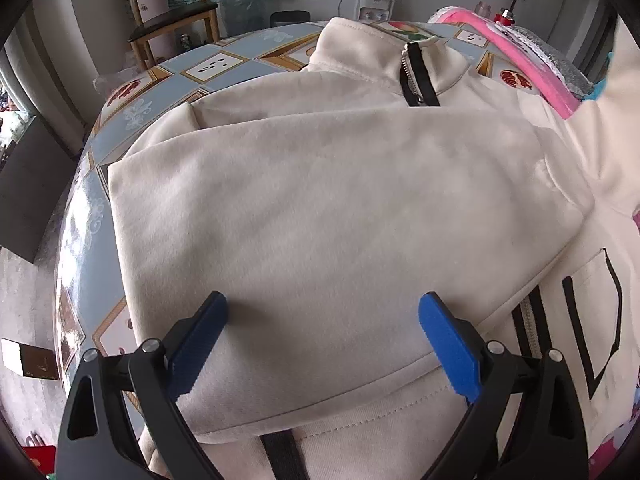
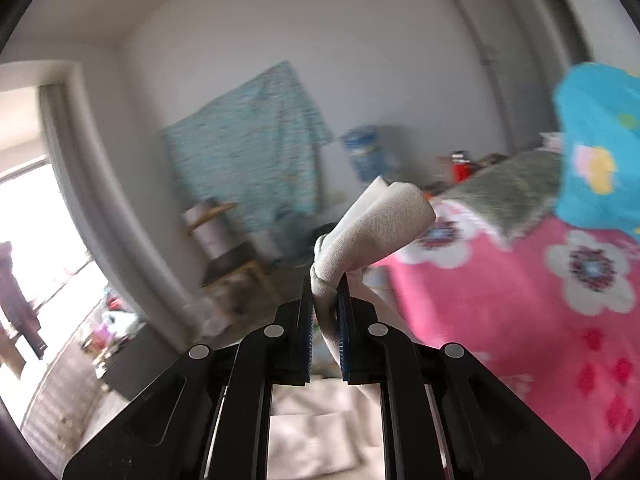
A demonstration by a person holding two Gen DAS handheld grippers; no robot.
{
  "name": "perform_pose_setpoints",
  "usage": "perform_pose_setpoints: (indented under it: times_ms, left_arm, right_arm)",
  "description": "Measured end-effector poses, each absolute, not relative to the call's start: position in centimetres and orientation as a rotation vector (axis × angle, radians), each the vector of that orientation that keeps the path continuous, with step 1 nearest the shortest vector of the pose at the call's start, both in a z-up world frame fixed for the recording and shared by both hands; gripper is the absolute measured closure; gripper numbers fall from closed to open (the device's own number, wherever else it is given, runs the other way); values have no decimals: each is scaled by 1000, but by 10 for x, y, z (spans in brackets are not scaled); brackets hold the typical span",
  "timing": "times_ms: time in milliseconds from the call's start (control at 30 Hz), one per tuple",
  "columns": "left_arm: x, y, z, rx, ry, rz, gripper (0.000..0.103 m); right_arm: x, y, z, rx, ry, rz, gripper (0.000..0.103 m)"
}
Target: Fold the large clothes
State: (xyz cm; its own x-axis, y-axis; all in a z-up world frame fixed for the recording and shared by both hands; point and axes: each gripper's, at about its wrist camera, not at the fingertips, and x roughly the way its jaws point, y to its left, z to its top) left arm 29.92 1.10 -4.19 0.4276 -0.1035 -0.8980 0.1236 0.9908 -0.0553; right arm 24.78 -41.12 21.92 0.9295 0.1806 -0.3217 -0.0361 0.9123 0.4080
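1. A cream zip-up jacket (image 1: 320, 200) is lying spread over the patterned table (image 1: 168, 80), collar and black zipper (image 1: 416, 76) pointing away from the left wrist camera. One side panel with its sleeve is already lying folded across the chest, its edge running near the zipper line.

2. The left gripper (image 1: 324, 340) is hovering over the near part of the folded panel, pointing steeply down. Its blue fingers (image 1: 448, 344) are standing wide apart with nothing between them; whether the tips are pressing on the cloth cannot be told.

3. The right gripper (image 2: 325, 304) is pinching a bunched cream cuff (image 2: 380, 224), judged to be the jacket's other sleeve end. Its jaws are standing nearly together, clamped on that fabric, with the cuff fanning out above the tips. The surroundings in this view are motion-blurred; a pink flowered blanket (image 2: 520, 300) is lying to the right.

4. Step in hand, as judged: the second sleeve is being raised off the table so that it can be carried across the body.

5. The next move is calling for sweeping the cuff inward over the folded panel, keeping the sleeve taut, then laying it flat before releasing. The left gripper appears well placed to be steadying the layers beneath.
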Motion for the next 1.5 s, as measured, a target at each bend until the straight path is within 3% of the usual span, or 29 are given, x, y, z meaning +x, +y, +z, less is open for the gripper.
perform_pose_setpoints:
  times_ms: [333, 567, 767, 867, 900, 933, 1000, 1067, 1500]
  left_arm:
    - [291, 47, -31, -104, 1077, -156, 13]
    - [271, 76, -18, -192, 1035, -184, 33]
    - [248, 106, -7, -300, 998, -237, 43]
    - [238, 115, -3, -350, 982, -268, 46]
    - [236, 117, -2, -363, 979, -279, 46]
    - [234, 117, -1, -371, 978, -287, 46]
    - [231, 118, 0, -388, 976, -300, 46]
    - [230, 118, 1, -407, 975, -315, 46]
    - [278, 116, -15, -406, 1038, -179, 46]
  right_arm:
    - [292, -282, 191, 345, 490, 341, 93]
    - [317, -196, 118, 300, 677, 420, 93]
    - [310, -120, 36, 145, 863, 434, 92]
    - [307, -91, -3, 89, 980, 501, 83]
    - [305, -87, -14, 94, 1021, 540, 69]
    - [302, -85, -18, 109, 1045, 574, 61]
    - [295, -88, -20, 166, 1078, 660, 41]
    - [287, -100, -13, 201, 1072, 688, 36]
    - [243, -334, 30, 429, 901, 271, 35]
